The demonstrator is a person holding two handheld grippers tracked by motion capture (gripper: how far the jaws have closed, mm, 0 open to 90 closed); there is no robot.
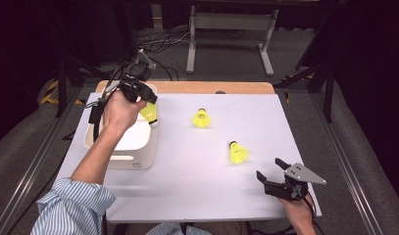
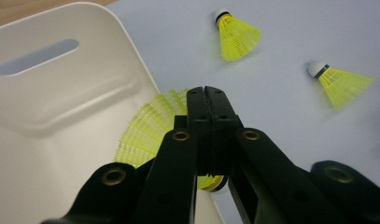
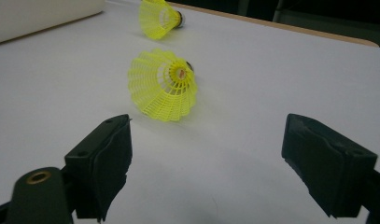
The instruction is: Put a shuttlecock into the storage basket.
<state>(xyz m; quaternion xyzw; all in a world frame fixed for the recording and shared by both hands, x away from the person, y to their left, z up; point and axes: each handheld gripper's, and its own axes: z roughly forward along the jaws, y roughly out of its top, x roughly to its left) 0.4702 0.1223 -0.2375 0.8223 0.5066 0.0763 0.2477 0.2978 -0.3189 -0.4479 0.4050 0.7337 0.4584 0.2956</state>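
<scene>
My left fingers (image 2: 207, 93) pinched on a yellow shuttlecock (image 2: 148, 128) over the bin (image 2: 61, 107), right fingers (image 3: 206, 163) wide; no readable writing.

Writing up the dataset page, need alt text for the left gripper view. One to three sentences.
Seen along the shut left claw, its black jaws pinch the skirt of a yellow shuttlecock at the rim of a white bin. Two more yellow shuttlecocks lie beyond on the white table.
</scene>
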